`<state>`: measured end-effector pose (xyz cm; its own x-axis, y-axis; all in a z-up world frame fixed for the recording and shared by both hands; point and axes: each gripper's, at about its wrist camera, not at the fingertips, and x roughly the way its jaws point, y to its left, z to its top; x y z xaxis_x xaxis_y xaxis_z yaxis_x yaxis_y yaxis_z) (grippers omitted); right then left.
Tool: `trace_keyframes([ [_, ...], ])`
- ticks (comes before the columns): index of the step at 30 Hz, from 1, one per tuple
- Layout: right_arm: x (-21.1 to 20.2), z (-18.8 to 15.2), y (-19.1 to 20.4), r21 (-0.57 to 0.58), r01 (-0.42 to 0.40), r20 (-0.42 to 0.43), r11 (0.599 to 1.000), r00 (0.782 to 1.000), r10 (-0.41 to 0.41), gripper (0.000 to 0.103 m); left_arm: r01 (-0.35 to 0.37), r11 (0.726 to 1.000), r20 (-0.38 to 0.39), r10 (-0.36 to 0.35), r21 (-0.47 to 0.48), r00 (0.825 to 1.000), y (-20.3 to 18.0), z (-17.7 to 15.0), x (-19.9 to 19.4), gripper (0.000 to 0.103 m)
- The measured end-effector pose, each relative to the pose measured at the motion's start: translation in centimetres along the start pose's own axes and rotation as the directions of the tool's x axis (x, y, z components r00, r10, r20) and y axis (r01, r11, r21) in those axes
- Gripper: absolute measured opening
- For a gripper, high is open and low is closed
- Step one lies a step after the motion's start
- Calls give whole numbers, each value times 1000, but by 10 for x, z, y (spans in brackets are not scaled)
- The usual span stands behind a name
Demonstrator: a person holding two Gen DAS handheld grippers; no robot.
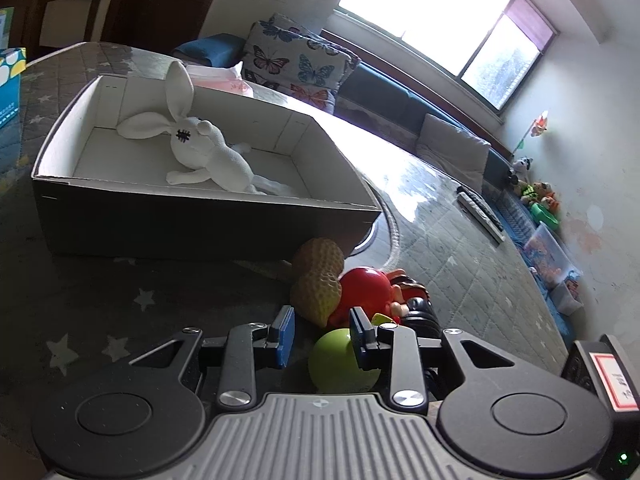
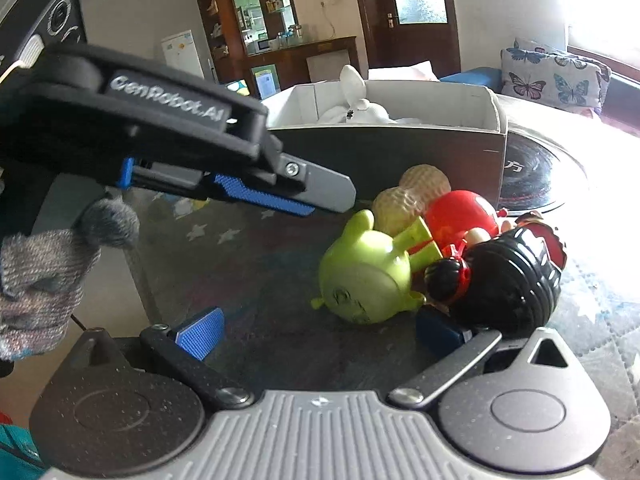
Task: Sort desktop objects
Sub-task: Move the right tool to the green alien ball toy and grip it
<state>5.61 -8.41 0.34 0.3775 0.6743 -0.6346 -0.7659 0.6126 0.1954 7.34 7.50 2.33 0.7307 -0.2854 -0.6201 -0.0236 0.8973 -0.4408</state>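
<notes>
Spread apart with nothing pinched, the two blue-padded fingers [image 1: 283, 336] of the left gripper [image 1: 322, 334] hover low over a dark, star-patterned table [image 1: 100, 300], the green round toy [image 1: 340, 360] lying just below and between them without either pad pressing on it. From left to right in the left wrist view: one blue tissue box [image 1: 10, 92] at the table's far edge; one open cardboard box [image 1: 192, 224], white inside and dark outside, holding one white stuffed rabbit [image 1: 200, 152] lying on its side; then, just in front of the box's near corner, a cluster of four toys touching one another, namely one tan peanut toy [image 1: 318, 280], the green toy, one red round toy [image 1: 366, 288] and one black-haired doll [image 1: 420, 312]; farther right, two remote controls [image 1: 480, 212] lie side by side. In the right wrist view, one grey-gloved hand [image 2: 36, 280] at left holds the left gripper, which reaches in from the upper left toward the cluster, while the right gripper [image 2: 316, 334] has its own two fingers wide apart and empty, the left pad [image 2: 200, 332] over bare table and the right one close against the doll's black hair.
</notes>
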Motion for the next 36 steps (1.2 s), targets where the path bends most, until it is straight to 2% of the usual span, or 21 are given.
trace_keyframes([
  [9,9,6,0,-4,42,25,999,999,-42,103,59,996,-27,-57,67,998,-6,-7,-4,33],
  [15,6,5,-3,-4,47,27,999,999,-47,97,108,987,-74,-99,116,992,-14,-13,-1,33],
  [18,4,5,-3,1,44,29,999,999,-44,96,101,986,-87,-90,134,992,-17,-15,4,33],
  [31,6,5,-2,-19,58,34,998,998,-57,95,83,987,-102,-70,134,992,-15,-11,11,35],
  [36,5,4,0,-23,60,30,998,998,-59,95,97,993,-113,-89,71,990,-4,-8,12,35],
])
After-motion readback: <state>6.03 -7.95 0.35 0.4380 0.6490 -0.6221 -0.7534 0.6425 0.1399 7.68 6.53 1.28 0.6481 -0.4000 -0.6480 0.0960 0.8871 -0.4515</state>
